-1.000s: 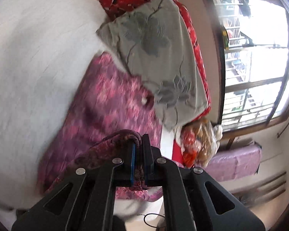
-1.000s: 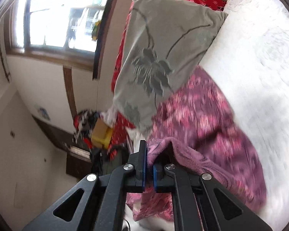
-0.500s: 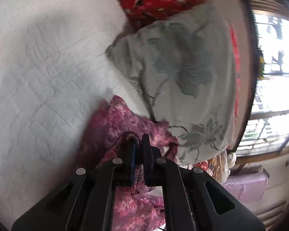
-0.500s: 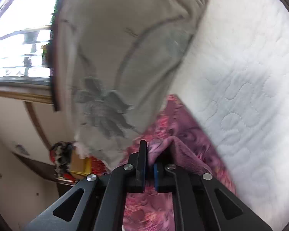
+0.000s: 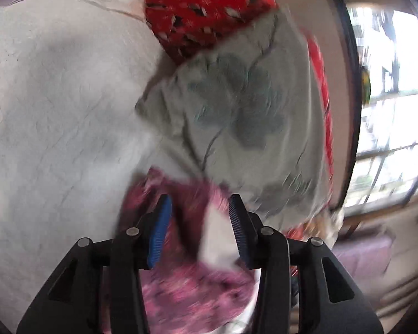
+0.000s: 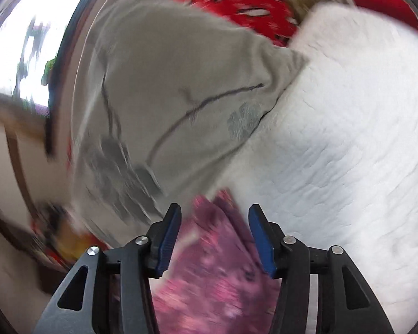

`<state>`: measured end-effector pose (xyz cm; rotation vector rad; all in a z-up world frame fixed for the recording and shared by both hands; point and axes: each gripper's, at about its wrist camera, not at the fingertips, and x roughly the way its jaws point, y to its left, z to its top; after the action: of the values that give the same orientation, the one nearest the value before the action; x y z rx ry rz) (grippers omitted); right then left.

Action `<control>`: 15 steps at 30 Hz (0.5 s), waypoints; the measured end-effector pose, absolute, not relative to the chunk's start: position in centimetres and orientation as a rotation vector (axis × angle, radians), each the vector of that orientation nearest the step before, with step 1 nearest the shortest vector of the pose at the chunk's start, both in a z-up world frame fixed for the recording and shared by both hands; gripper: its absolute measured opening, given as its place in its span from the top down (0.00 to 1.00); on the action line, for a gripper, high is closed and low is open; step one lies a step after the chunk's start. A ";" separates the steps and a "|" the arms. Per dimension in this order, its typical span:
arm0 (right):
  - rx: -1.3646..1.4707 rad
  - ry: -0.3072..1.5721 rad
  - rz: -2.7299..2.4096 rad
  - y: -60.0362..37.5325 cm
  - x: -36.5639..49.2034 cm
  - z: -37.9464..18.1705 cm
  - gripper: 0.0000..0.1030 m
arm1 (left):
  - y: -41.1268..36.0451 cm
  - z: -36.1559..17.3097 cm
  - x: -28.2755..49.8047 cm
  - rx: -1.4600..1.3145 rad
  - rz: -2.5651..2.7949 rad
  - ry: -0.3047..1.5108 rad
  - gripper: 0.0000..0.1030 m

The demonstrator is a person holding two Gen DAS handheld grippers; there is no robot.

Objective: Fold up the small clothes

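A small pink-and-purple patterned garment (image 5: 189, 286) lies on the white quilted bed (image 5: 55, 128), blurred in both views. My left gripper (image 5: 199, 208) hangs over it with its jaws opening; the cloth shows between and below the blue pads (image 5: 160, 228), which do not press on it. In the right wrist view the same garment (image 6: 209, 272) lies under my right gripper (image 6: 213, 217), whose jaws are also opening and stand apart from the cloth.
A grey pillow with a dark flower print (image 5: 242, 128) lies just beyond the garment, with a red patterned blanket (image 5: 206, 11) behind it. A window (image 5: 395, 117) and wall stand past the bed's edge. The grey pillow (image 6: 175, 105) fills the right wrist view's middle.
Both grippers were shut on folds of the pink garment and carried it toward the pillow. Now both have let go, their jaws stand apart and the cloth lies below.
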<state>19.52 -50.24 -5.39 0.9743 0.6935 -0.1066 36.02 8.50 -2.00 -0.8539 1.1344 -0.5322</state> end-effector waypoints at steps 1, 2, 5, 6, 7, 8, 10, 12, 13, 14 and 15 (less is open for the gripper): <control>0.939 0.711 -0.098 -49.4 20.1 -5.3 0.47 | 8.2 -2.3 35.8 -0.838 -0.542 1.151 0.61; 0.894 0.734 -0.091 -48.6 20.5 -5.3 0.47 | 7.9 -2.8 35.5 -0.827 -0.558 1.167 0.61; 0.721 0.803 -0.088 -45.7 22.5 -5.1 0.47 | 6.7 -3.6 34.8 -0.791 -0.583 1.205 0.61; 0.682 0.820 -0.096 -45.2 23.0 -5.2 0.47 | 6.1 -3.8 34.7 -0.770 -0.587 1.217 0.61; 0.630 0.854 -0.109 -44.4 23.7 -5.5 0.47 | 5.4 -4.0 34.8 -0.743 -0.586 1.233 0.59; 0.598 0.875 -0.122 -43.9 24.2 -5.6 0.47 | 4.7 -4.0 34.8 -0.720 -0.583 1.244 0.59; 0.504 0.894 -0.138 -42.8 24.9 -5.6 0.61 | 3.5 -3.8 35.0 -0.674 -0.579 1.246 0.59; 0.468 0.867 -0.115 -42.6 25.1 -4.8 0.97 | 2.8 -3.3 35.4 -0.651 -0.579 1.218 0.59; 0.494 0.822 -0.123 -43.2 24.8 -4.2 0.98 | 2.7 -3.2 35.6 -0.647 -0.579 1.208 0.59; 0.546 0.767 -0.144 -44.3 24.2 -3.6 0.98 | 2.6 -3.1 35.9 -0.643 -0.571 1.204 0.59; 0.604 0.738 -0.195 -45.9 23.8 -3.5 0.98 | 2.6 -3.1 36.3 -0.640 -0.556 1.206 0.59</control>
<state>23.84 -45.88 -3.46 0.6043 0.7378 -0.1949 36.34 2.58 -3.08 -0.6399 1.2060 -0.5555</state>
